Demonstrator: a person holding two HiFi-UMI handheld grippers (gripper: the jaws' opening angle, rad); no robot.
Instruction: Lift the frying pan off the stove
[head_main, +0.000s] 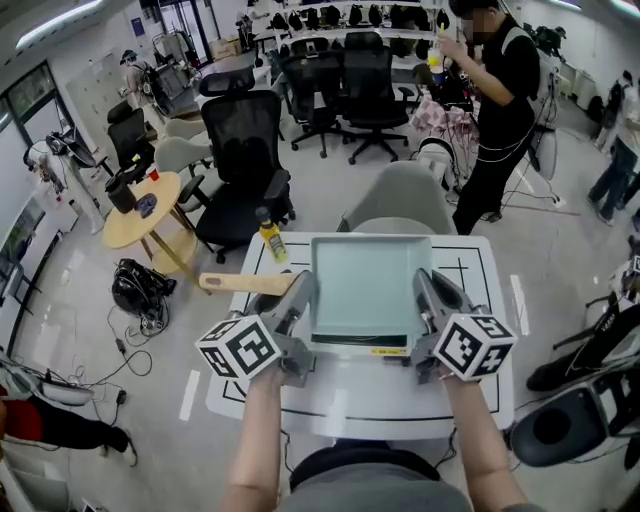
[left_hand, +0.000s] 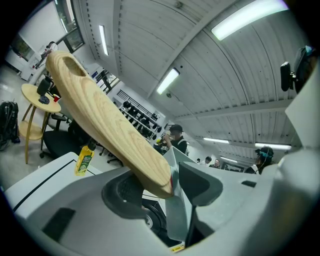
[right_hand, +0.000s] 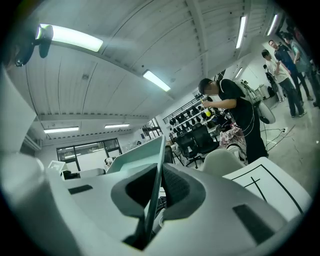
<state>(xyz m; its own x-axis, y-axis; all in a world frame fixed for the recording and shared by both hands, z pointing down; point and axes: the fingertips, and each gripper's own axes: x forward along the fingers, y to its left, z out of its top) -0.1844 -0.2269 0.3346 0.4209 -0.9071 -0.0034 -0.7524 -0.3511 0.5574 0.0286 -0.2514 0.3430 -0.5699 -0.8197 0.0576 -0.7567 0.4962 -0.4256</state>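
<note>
A square pale-green frying pan (head_main: 365, 285) with a wooden handle (head_main: 245, 283) pointing left is held level over the white table (head_main: 480, 385), between both grippers. My left gripper (head_main: 300, 292) grips the pan's left side where the handle joins. In the left gripper view the handle (left_hand: 105, 120) and the pan wall (left_hand: 176, 200) sit between the jaws. My right gripper (head_main: 428, 292) is shut on the right rim, and the thin pan wall (right_hand: 145, 155) runs pinched between its pads. A dark round part (left_hand: 150, 220) shows under the pan. The rest of the stove is hidden beneath it.
A yellow bottle (head_main: 271, 241) stands at the table's far left corner. A grey chair (head_main: 400, 200) is behind the table, with a black office chair (head_main: 245, 160) and a round wooden side table (head_main: 145, 212) to the left. A person (head_main: 500, 100) stands at the back right.
</note>
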